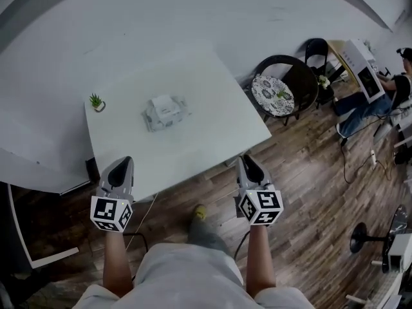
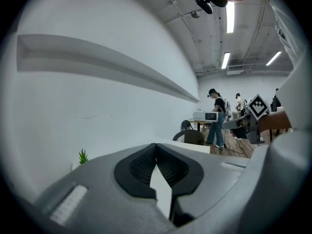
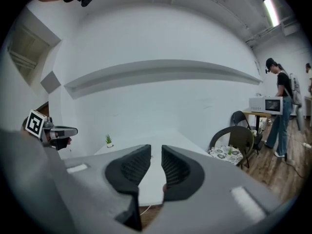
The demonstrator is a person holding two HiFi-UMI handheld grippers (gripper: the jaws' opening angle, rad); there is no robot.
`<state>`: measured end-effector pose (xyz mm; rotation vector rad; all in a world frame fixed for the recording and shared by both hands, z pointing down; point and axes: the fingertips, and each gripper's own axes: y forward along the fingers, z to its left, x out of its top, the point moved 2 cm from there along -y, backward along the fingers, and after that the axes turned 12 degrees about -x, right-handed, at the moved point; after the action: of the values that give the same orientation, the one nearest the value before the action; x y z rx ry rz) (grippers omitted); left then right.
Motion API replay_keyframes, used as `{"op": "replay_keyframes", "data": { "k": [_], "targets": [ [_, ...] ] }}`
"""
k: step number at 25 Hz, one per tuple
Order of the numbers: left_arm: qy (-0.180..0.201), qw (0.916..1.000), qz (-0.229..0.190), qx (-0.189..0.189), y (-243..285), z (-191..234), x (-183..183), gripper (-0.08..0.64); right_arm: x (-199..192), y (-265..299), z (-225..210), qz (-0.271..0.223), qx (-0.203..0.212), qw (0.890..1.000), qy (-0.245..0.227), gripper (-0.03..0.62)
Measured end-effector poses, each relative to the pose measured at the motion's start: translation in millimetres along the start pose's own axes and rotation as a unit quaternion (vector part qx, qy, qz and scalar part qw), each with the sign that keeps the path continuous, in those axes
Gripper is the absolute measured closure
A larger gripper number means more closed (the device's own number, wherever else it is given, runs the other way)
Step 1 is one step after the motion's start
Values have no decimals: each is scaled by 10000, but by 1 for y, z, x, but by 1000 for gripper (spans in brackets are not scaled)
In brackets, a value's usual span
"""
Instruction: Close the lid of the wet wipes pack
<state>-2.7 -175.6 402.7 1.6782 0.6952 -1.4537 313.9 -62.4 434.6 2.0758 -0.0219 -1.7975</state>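
The wet wipes pack [image 1: 166, 112] lies near the middle of the white table [image 1: 212, 134]. Its white lid flap on top looks lifted, though it is too small to be sure. Both grippers hover at the table's near edge, well short of the pack. My left gripper [image 1: 123, 161] is at the front left; its fingertips meet in the left gripper view [image 2: 156, 146], with nothing held. My right gripper [image 1: 246, 160] is at the front right. Its jaws stand a narrow gap apart and empty in the right gripper view [image 3: 156, 149]. The pack is hidden in both gripper views.
A small potted plant [image 1: 96, 102] stands at the table's far left corner, against the white wall. A dark chair with a patterned cushion [image 1: 277, 92] stands to the right of the table. Farther right are people at a desk [image 1: 386, 89] and cables on the wooden floor.
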Motion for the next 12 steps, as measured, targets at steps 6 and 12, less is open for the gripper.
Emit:
{"op": "replay_keyframes", "data": {
  "k": [6, 12],
  "targets": [
    [-28, 9991, 15, 415, 38, 17, 23, 554, 28, 59, -14, 30, 415, 9991, -54, 518],
    [33, 9987, 89, 494, 58, 18, 32, 554, 39, 93, -5, 113, 850, 9963, -112, 518]
  ]
}}
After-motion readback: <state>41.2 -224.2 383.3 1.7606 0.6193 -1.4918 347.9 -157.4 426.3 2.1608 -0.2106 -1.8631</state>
